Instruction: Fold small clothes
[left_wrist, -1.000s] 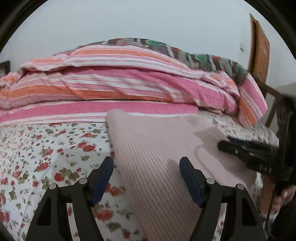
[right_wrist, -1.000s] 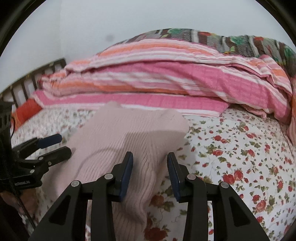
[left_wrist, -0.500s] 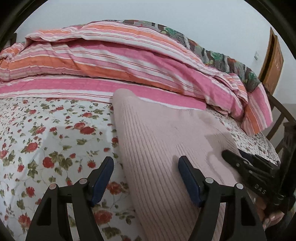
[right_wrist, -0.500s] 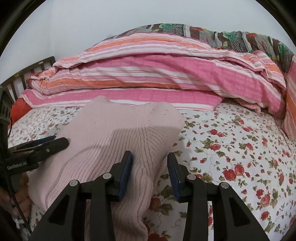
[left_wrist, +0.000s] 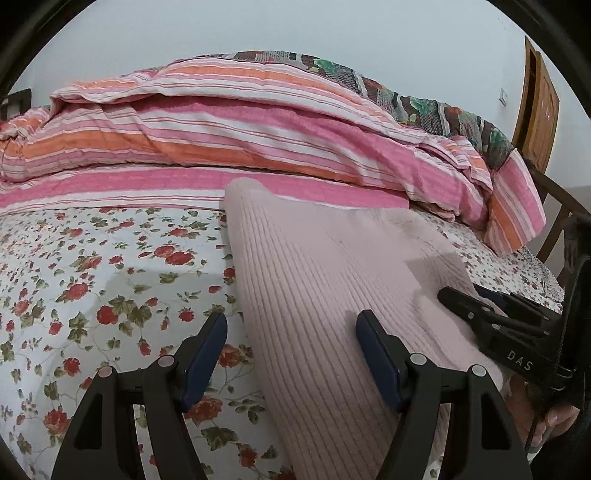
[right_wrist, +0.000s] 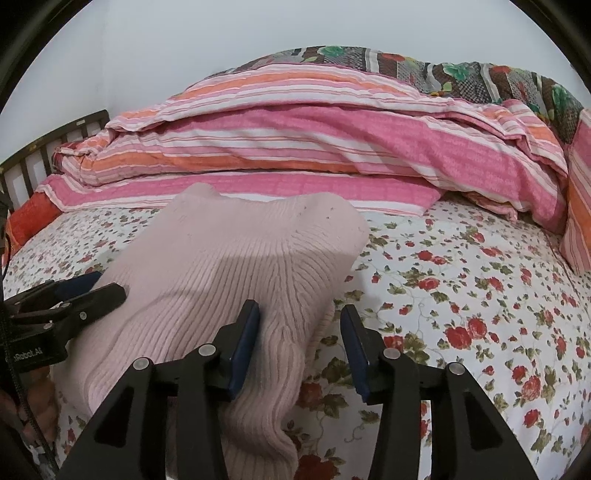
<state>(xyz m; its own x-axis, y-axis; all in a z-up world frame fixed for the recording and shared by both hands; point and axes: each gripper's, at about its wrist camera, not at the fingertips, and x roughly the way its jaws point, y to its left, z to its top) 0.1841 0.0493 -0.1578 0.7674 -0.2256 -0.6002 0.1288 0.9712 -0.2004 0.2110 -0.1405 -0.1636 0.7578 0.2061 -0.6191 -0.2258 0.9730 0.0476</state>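
Observation:
A pale pink ribbed knit garment (left_wrist: 325, 288) lies folded on the floral bedsheet (left_wrist: 92, 288), its near end hanging toward me. My left gripper (left_wrist: 291, 325) stands open astride the garment's left edge, with one finger over the sheet and the other over the knit. In the right wrist view the garment (right_wrist: 229, 266) has a hanging fold between the fingers of my right gripper (right_wrist: 300, 314). Its jaws are opening, and the right pad stands clear of the fabric. Each gripper shows in the other's view: the right gripper (left_wrist: 465, 299) and the left gripper (right_wrist: 103, 288) at the garment's sides.
A pink and orange striped duvet (right_wrist: 332, 147) is heaped along the far side of the bed, with a dark patterned quilt behind it. A wooden bed rail (right_wrist: 44, 151) stands at the far left, a wooden door (left_wrist: 535, 110) at the far right. Floral sheet (right_wrist: 461, 295) spreads to the right.
The right gripper's jaws have widened around the garment's fold. The left gripper's gap is unchanged, and its view has swung slightly over the bed.

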